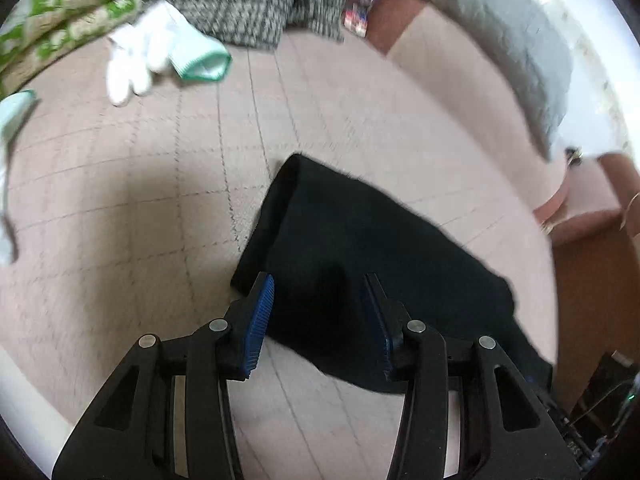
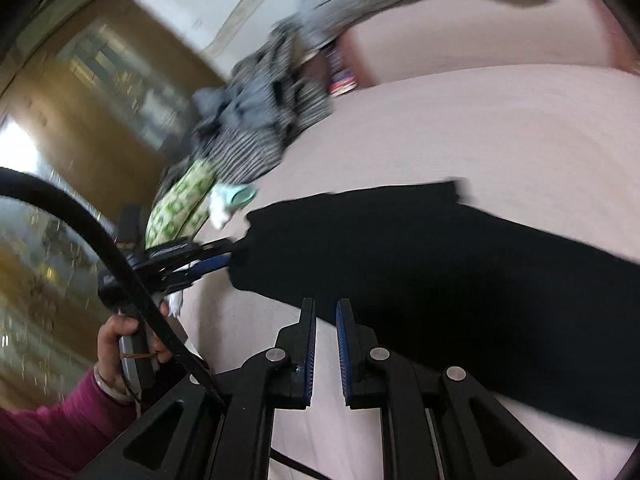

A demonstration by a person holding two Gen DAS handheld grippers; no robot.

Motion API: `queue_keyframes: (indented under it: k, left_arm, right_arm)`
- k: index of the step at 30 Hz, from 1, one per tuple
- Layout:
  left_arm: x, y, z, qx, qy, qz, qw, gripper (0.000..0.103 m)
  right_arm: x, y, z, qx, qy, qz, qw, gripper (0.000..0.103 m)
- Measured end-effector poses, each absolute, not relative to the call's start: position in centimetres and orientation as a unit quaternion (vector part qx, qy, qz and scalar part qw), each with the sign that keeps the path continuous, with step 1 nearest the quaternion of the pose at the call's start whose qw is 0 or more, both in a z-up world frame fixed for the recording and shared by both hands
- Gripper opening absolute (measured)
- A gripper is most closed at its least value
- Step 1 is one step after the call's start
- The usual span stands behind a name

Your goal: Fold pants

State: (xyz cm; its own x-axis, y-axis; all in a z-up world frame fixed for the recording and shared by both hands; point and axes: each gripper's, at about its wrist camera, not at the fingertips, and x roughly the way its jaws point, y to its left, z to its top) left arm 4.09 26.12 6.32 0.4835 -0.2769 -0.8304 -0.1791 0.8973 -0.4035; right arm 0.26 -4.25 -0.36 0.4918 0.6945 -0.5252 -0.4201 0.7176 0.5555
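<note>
Jaws of the left gripper (image 1: 320,292) stand wide apart over the near edge of the black pants (image 1: 360,248), gripping nothing; those of the right gripper (image 2: 325,312) are narrowed to a slim gap, empty, beside the pants' edge. Pants lie folded flat on the pinkish checked bed cover (image 1: 160,200). Also present, well apart: white glove (image 1: 132,68), green-patterned cloth (image 1: 60,12), grey knitted blanket (image 1: 224,4).
</note>
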Motion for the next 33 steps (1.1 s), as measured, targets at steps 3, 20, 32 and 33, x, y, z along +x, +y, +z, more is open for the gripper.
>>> queue_keyframes:
  k: [3,20,32,33]
  left_arm:
    - [5.5,24.9,6.5,-0.160,0.508,-0.033,0.846,0.035]
    - [4.2,22.8,10.4,-0.148,0.470,-0.059,0.868,0.040]
    - [3.2,2.5,10.8,-0.090,0.489,-0.296,0.816,0.062]
    - [3.3,0.5,10.4,-0.085,0.495,-0.314,0.805,0.062]
  right_arm:
    - [2.2,-0.9,-2.0,0.172,0.402,0.329,0.837,0.009]
    - [-2.8,-7.0,-0.8,0.163,0.384,0.252,0.873,0.013]
    - [-16.7,-24.8,-4.6,0.300,0.378,0.011,0.876,0.047]
    - [-17.5,-26.0,-5.1,0.316,0.375,-0.003,0.872,0.047]
